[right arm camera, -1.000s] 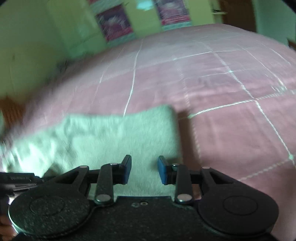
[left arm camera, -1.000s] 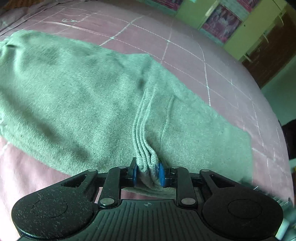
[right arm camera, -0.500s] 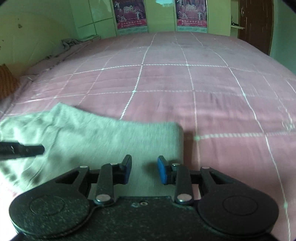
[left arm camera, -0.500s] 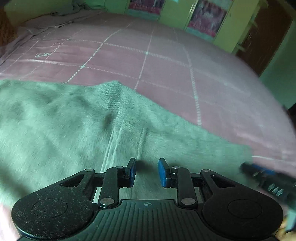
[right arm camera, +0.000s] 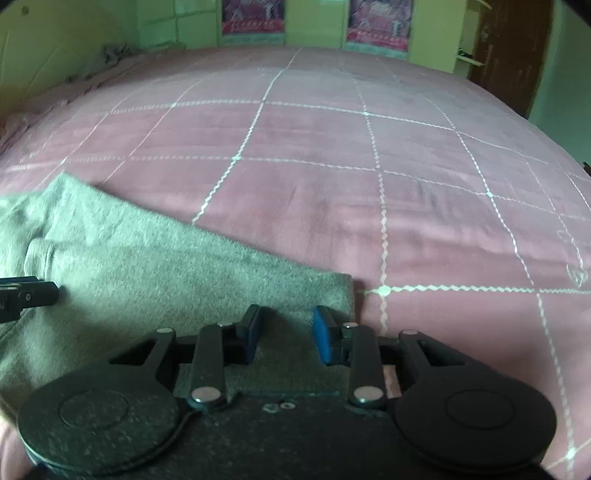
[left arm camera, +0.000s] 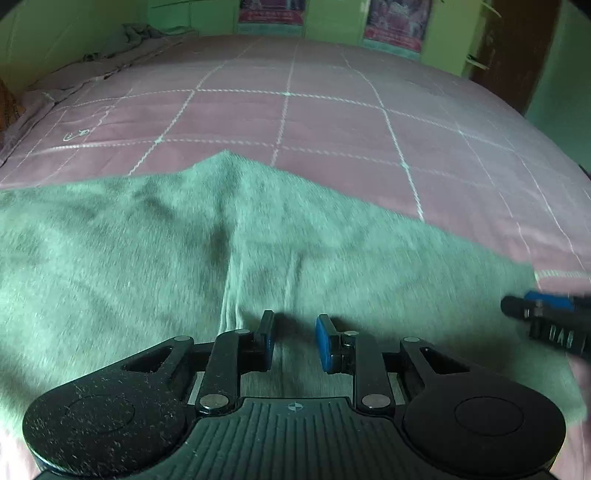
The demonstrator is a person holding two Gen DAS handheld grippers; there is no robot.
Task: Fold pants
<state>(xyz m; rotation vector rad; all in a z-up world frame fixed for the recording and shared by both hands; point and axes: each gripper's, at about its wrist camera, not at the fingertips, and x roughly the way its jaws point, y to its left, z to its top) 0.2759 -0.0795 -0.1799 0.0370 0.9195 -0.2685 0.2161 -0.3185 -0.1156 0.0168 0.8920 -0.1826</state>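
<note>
Grey-green pants (left arm camera: 147, 251) lie flat on a pink bedspread (left arm camera: 314, 122), spread left to right with a seam ridge near the middle. My left gripper (left arm camera: 294, 341) is open and empty, low over the pants near that ridge. My right gripper (right arm camera: 286, 334) is open and empty over the right end of the pants (right arm camera: 166, 280), near their hem edge. The right gripper's tip also shows at the right edge of the left wrist view (left arm camera: 546, 321). The left gripper's tip shows at the left edge of the right wrist view (right arm camera: 26, 295).
The pink bedspread (right arm camera: 369, 147) with a white stitched grid stretches far beyond the pants. Crumpled bedding (left arm camera: 140, 37) lies at the far left corner. Green walls with posters (right arm camera: 380, 22) and a dark door (right arm camera: 509, 44) stand behind the bed.
My left gripper let go of the pinched fold of pants and opened; both grippers pulled back and levelled out. The pants now lie flat.
</note>
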